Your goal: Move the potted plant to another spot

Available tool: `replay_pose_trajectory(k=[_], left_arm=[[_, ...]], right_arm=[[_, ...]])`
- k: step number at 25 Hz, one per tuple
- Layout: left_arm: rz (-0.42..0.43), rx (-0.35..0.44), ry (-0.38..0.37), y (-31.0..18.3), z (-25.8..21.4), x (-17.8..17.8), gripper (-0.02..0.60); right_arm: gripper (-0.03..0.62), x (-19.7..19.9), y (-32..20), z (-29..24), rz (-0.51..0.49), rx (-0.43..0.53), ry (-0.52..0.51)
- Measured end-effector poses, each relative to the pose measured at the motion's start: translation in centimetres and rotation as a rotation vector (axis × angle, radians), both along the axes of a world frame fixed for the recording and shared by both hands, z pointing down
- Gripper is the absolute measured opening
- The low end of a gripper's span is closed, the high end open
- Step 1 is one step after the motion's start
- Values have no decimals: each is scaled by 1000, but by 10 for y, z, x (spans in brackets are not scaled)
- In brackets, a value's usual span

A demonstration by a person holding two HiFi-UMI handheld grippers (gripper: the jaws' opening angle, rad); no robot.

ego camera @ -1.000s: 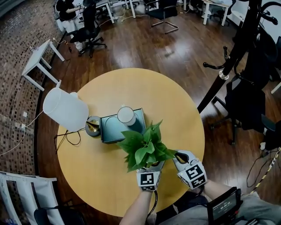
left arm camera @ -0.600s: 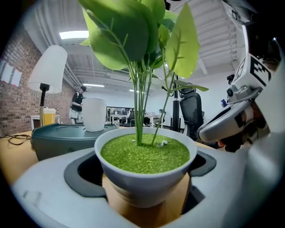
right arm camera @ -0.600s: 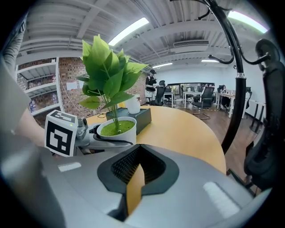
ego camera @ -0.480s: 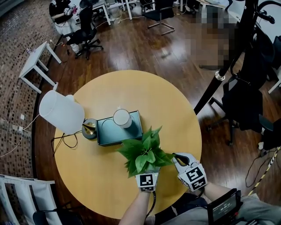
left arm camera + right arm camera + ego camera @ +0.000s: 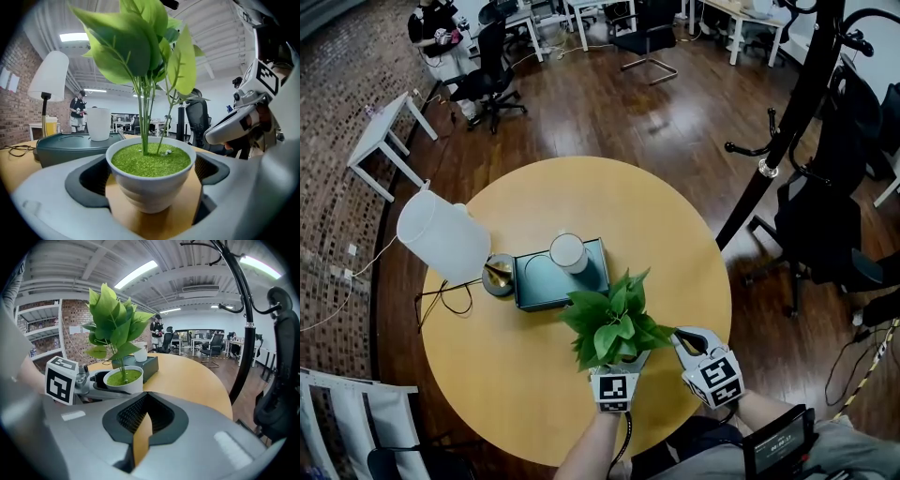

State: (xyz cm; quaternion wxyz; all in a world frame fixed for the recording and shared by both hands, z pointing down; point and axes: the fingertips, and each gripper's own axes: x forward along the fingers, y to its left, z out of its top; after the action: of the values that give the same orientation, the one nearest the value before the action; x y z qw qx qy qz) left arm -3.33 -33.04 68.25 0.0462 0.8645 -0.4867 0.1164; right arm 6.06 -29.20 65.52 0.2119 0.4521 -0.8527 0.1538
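Toward the near edge of the table (image 5: 581,187), setting down the potted plant (image 5: 614,328), with its white pot standing upright on the wood, near the front right corner of the teal box (image 5: 546,279) that is carrying a white cup (image 5: 568,251). Opening the jaws of the left gripper (image 5: 626,358) around the pot, with a strip of bare table showing on either side of it and neither pad pressing on its wall. Holding the right gripper (image 5: 682,335) just to the right of the plant, with its jaws pressed together on nothing.

Reading this as the release step, with the plant seemingly at its new spot and only the letting-go being finished. Next, probably calling for drawing the left gripper straight back toward the near edge, level and slow, clearing the pot's wall on both sides and slipping out from under the overhanging leaves without nudging or tipping the pot.
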Motion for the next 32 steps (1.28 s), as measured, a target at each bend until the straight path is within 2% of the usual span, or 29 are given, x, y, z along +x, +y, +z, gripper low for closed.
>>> replay_pose_trajectory(k=[3, 7, 13, 18, 24, 32], left_arm=[[-14, -18, 33, 11, -4, -7, 561], [-29, -51, 51, 34, -12, -20, 497], [-24, -88, 90, 79, -49, -32, 328], [33, -50, 112, 111, -89, -28, 193], [55, 3, 195, 143, -130, -29, 11], [115, 25, 251, 180, -157, -32, 0]], right_arm=[[8, -5, 3, -8, -2, 12, -2], [8, -8, 12, -23, 2, 27, -6], [8, -14, 34, -58, 18, 60, -26], [8, -19, 56, -83, 44, 105, -50], [8, -25, 83, -110, 64, 160, -75], [8, -36, 125, -128, 107, 189, -67]])
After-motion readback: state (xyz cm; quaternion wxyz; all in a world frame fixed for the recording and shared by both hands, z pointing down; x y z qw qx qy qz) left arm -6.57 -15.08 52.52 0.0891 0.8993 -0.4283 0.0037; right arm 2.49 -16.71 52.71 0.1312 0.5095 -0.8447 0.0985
